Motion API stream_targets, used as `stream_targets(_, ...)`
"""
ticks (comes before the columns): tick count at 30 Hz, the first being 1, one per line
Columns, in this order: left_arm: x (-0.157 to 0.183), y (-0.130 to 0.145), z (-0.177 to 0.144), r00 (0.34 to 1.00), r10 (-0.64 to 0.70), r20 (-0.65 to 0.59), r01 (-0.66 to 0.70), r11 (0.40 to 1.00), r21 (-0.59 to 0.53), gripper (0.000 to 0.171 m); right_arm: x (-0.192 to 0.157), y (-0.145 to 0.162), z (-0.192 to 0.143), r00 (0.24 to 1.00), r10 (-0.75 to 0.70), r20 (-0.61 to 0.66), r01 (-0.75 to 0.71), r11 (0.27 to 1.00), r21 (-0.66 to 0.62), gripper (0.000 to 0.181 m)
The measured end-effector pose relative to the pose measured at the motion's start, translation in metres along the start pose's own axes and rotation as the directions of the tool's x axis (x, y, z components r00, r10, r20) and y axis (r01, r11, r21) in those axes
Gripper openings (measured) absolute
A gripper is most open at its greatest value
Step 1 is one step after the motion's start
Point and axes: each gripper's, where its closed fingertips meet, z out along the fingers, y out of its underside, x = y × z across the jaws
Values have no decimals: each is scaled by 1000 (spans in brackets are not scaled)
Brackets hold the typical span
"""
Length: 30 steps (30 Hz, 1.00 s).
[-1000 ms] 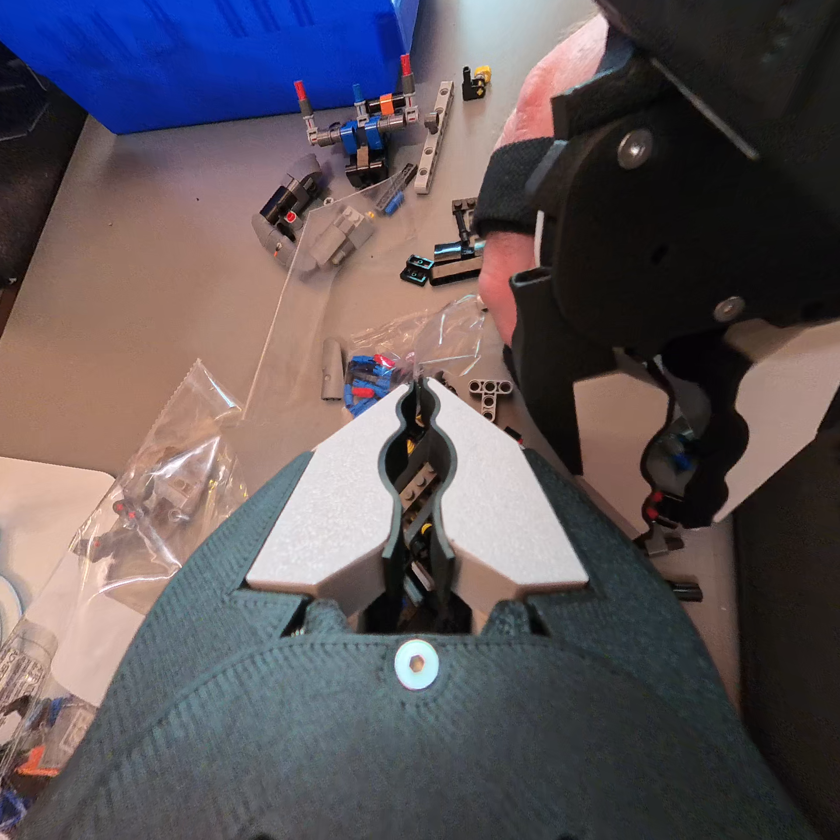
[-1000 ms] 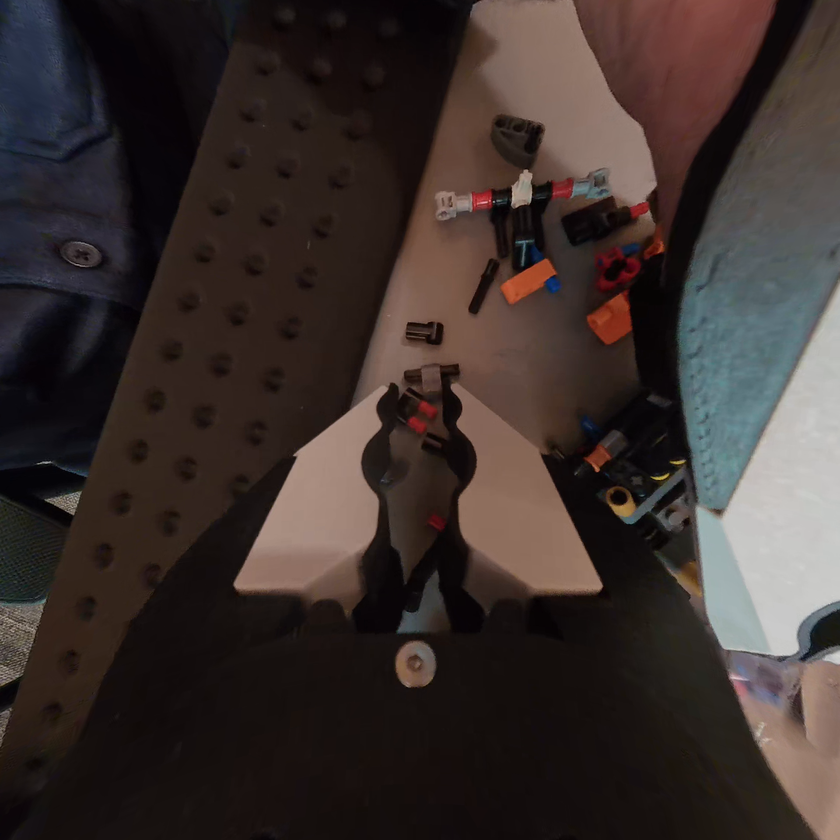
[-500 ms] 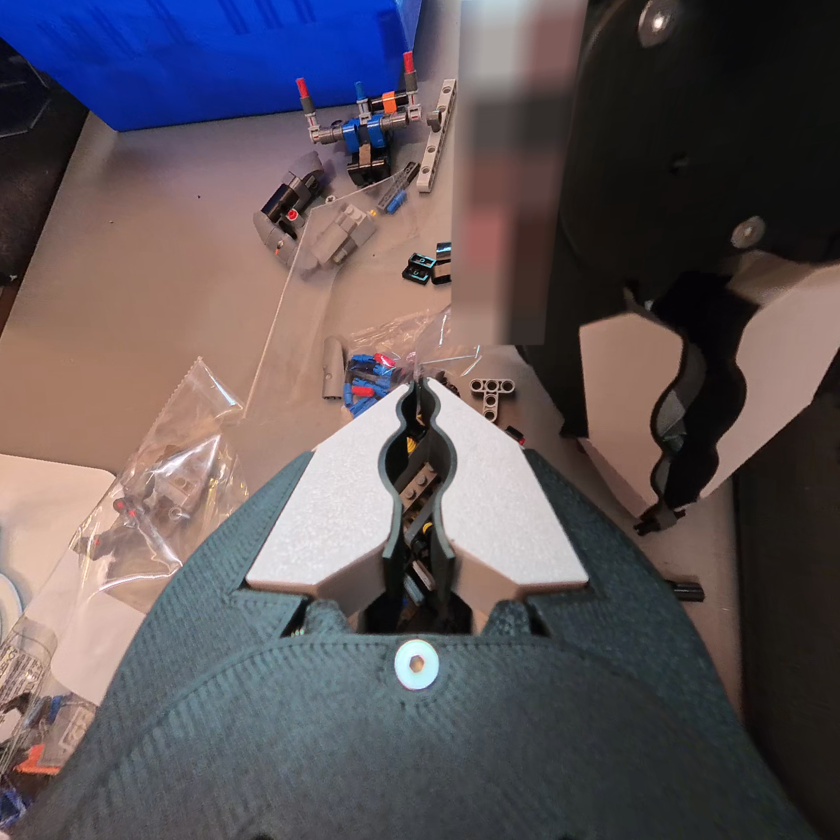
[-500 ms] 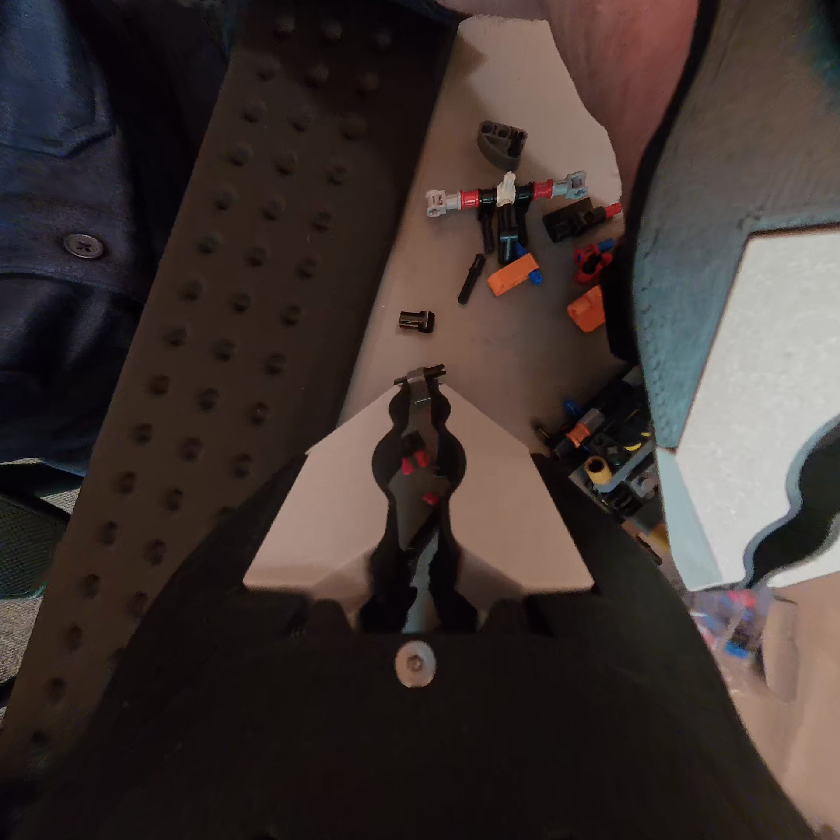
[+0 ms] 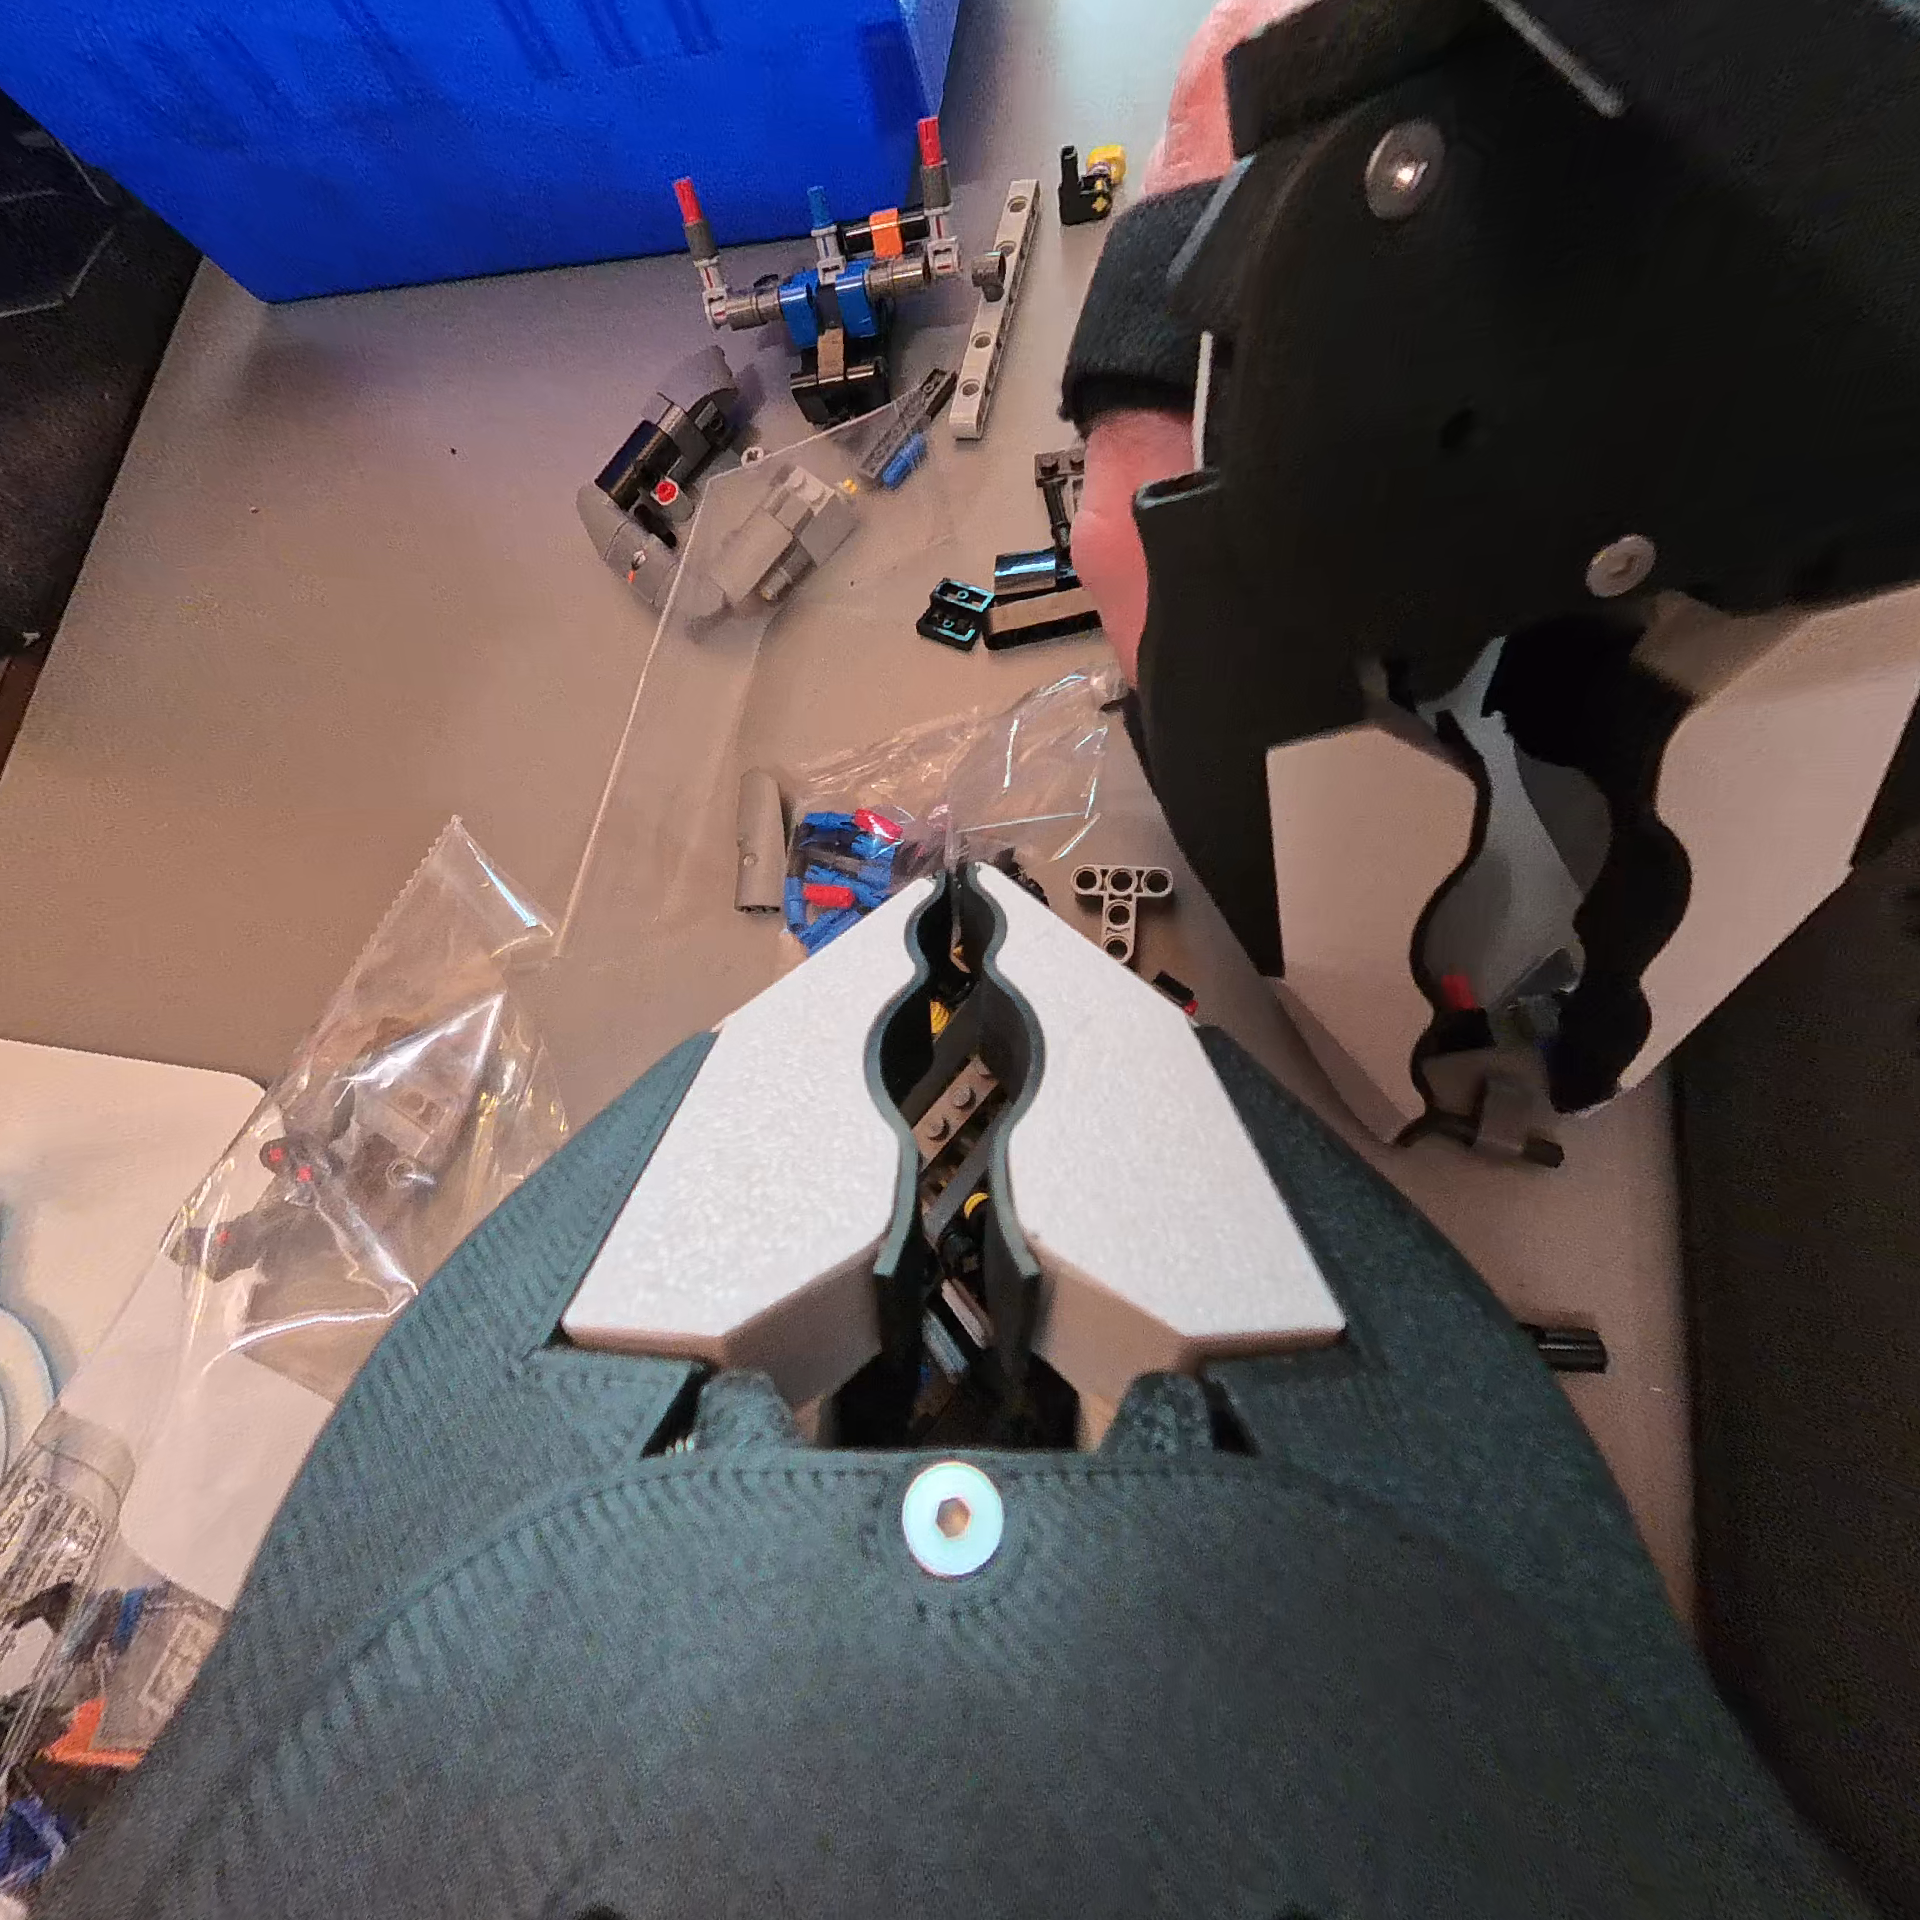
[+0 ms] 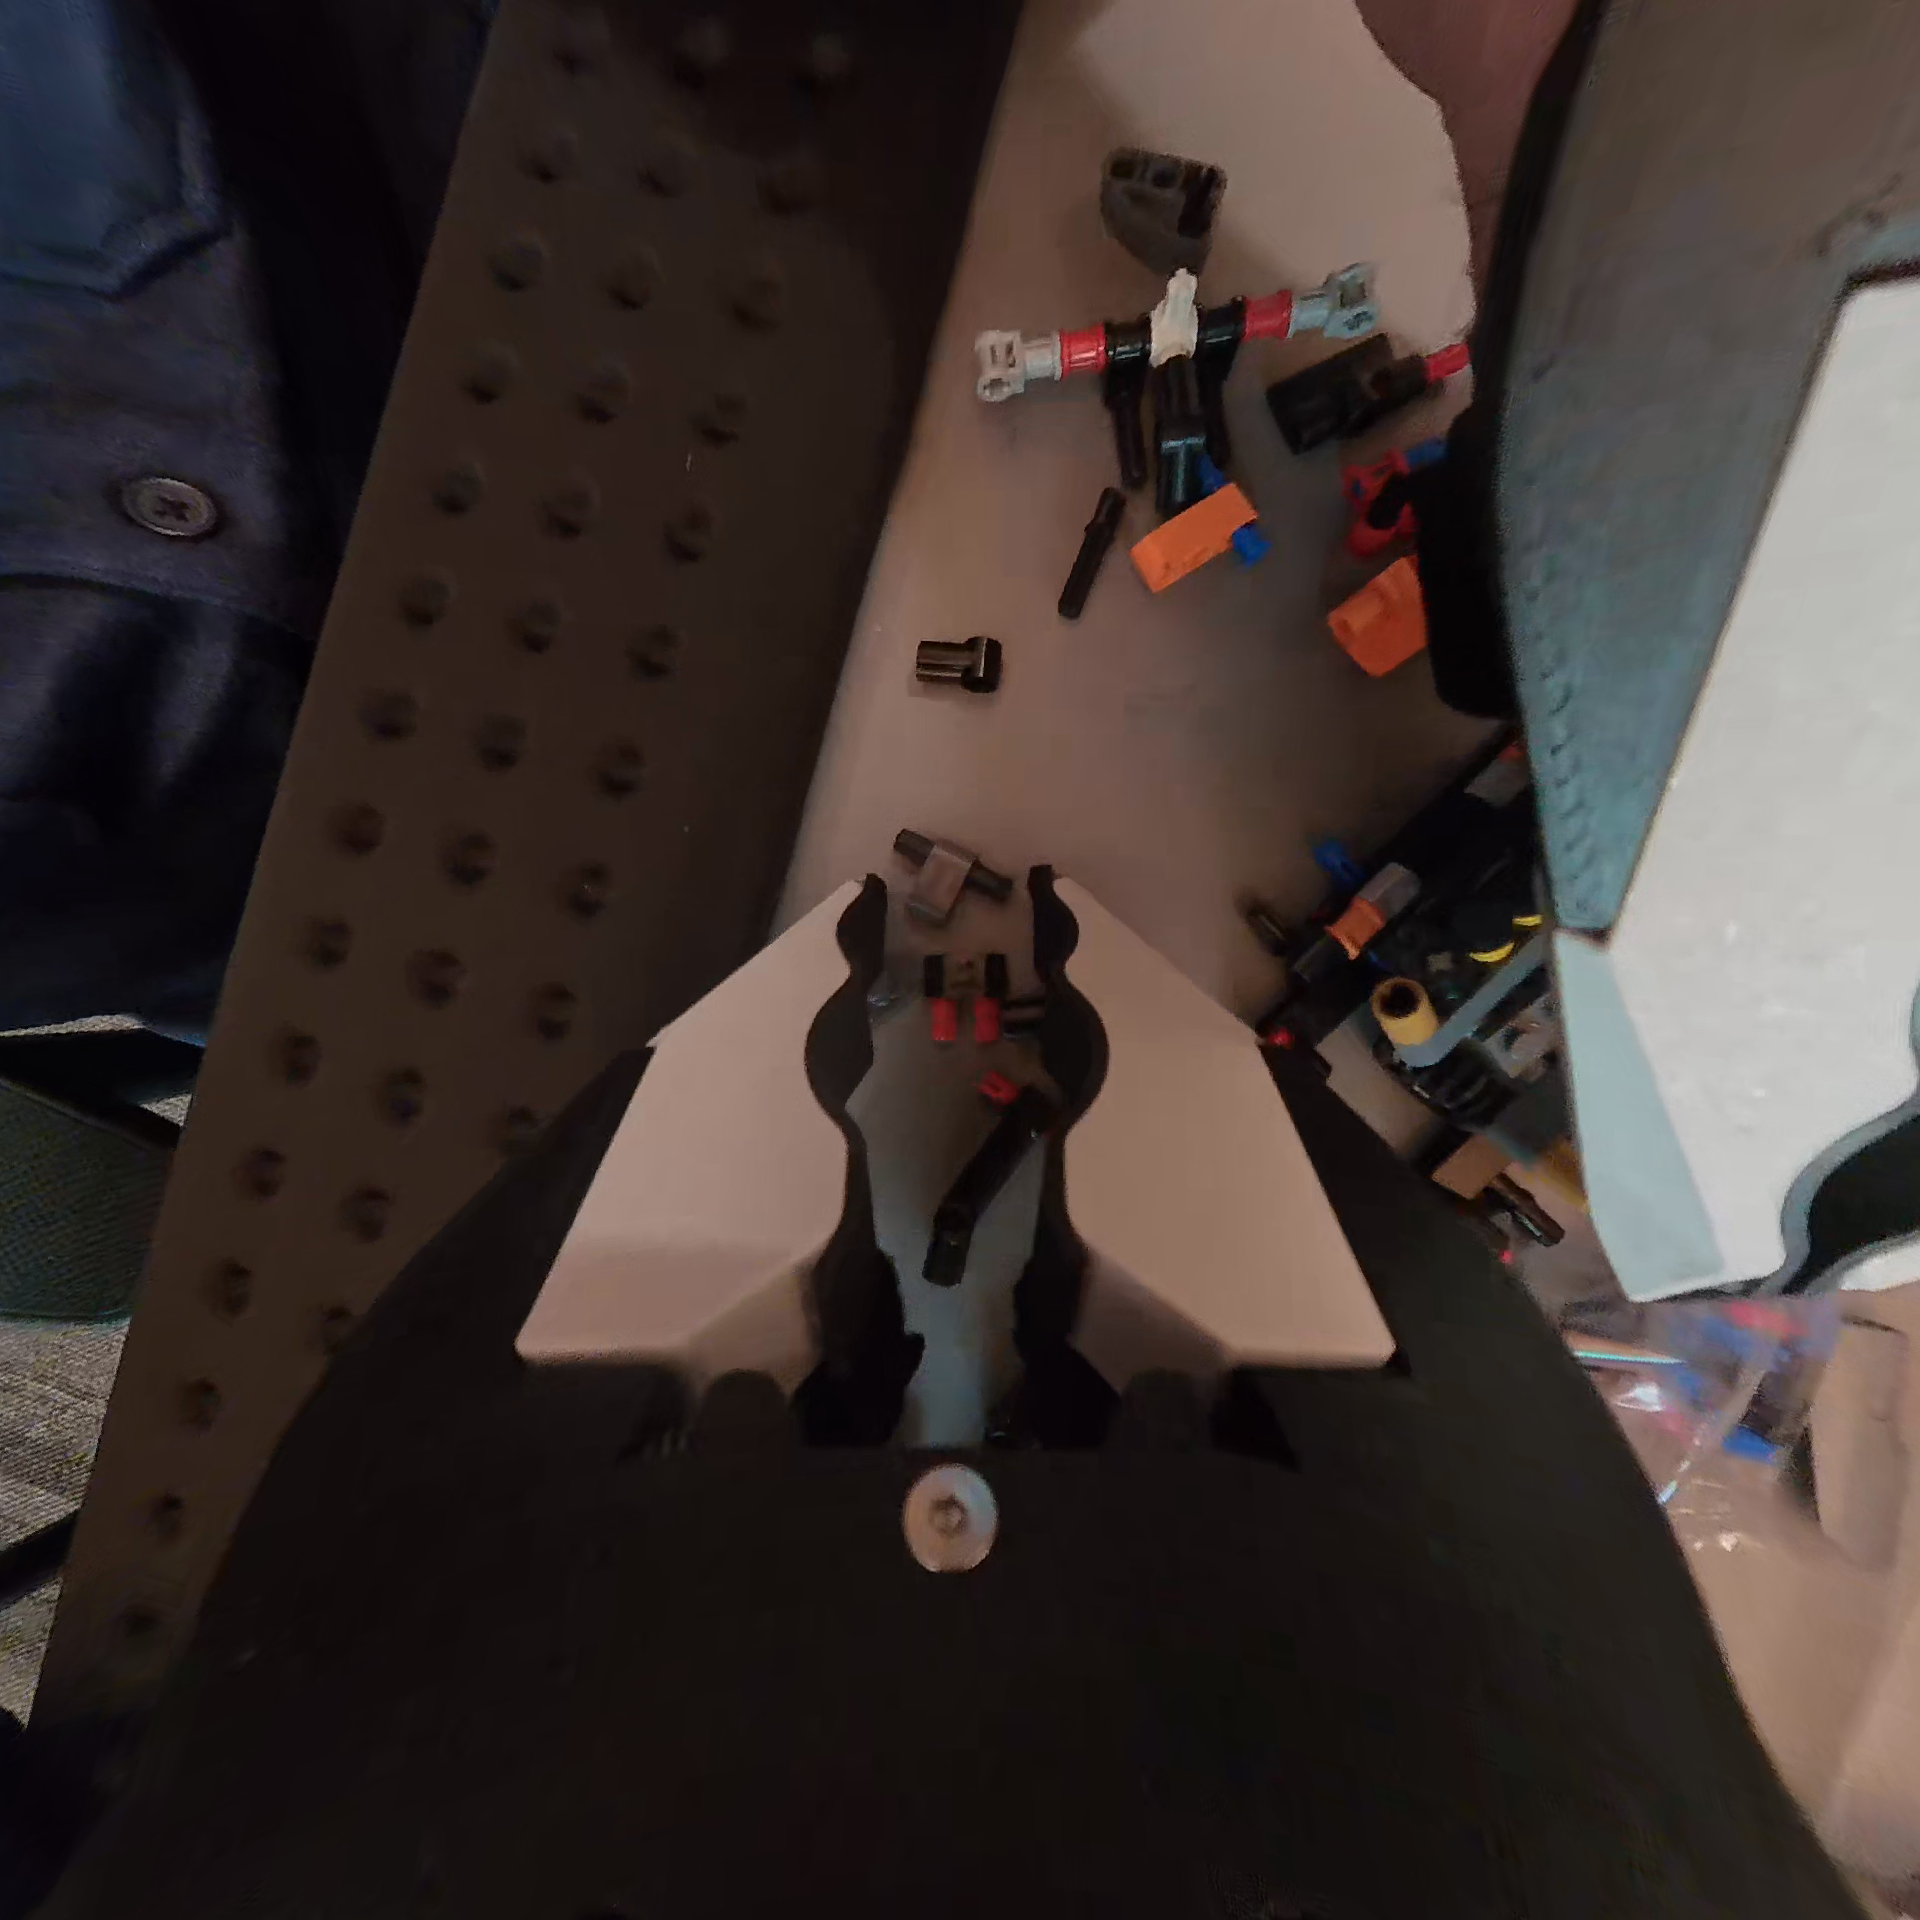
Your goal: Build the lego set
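On my left, the left gripper [image 5: 958,883] has its fingers pressed onto a partly built lego assembly [image 5: 954,1127] held over the grey table [image 5: 312,623]. To its right, my right gripper [image 6: 956,883] hangs spread, a small grey-and-black piece [image 6: 943,883] lying on the table between its tips.

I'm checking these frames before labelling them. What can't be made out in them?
- Left wrist view: the grey and black lego assembly clamped in the left gripper shows only through the slit between the fingers.
- Left wrist view: the clear plastic bags veil their small parts.
- Right wrist view: the multicoloured lego build is cut off by the teal gripper body in front.
- Right wrist view: whether the open right gripper touches the small grey and black connector.
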Motion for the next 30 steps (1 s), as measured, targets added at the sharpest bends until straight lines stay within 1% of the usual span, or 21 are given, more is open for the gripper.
stream_targets(1, 0, 0, 0, 1000, 0, 0, 0, 1000, -1, 0, 0, 0, 1, 1000, 1, 0, -1, 1000, 0, 26)
stream_targets(3, 0, 0, 0, 1000, 0, -1, 0, 1000, -1, 0, 2, 0, 1, 1000, -3, -13, 3, 1000, 0, 23)
stream_targets(8, 0, 0, 0, 1000, 0, 0, 0, 1000, -1, 0, 7, 0, 1, 999, -12, -46, 12, 1000, -6, 7)
stream_targets(14, 0, 0, 0, 1000, 0, 1, 0, 1000, -1, 0, 11, 2, -1, 998, -8, -62, 8, 1000, -7, 6)
stream_targets(17, 0, 0, 0, 1000, 0, 1, 0, 1000, 0, 0, 11, -1, -5, 998, -7, -63, 8, 1000, 12, 6)
stream_targets(20, 0, 0, 0, 1000, 2, 0, -2, 1000, 0, 0, 6, -2, -10, 999, -16, -41, 17, 1000, 26, 6)
stream_targets(24, 1, 0, 0, 1000, 4, 1, -4, 1000, -2, 0, -5, 7, -9, 1000, -23, 19, 23, 1000, -4, 6)
stream_targets(27, 1, 0, 0, 1000, 4, 0, -4, 1000, -3, 0, -6, 8, -7, 999, -27, 19, 27, 1000, -12, 6)
stream_targets(30, 1, 0, 0, 1000, 4, 0, -4, 1000, -4, 0, -8, 10, -4, 999, -30, 25, 31, 999, -28, 11)
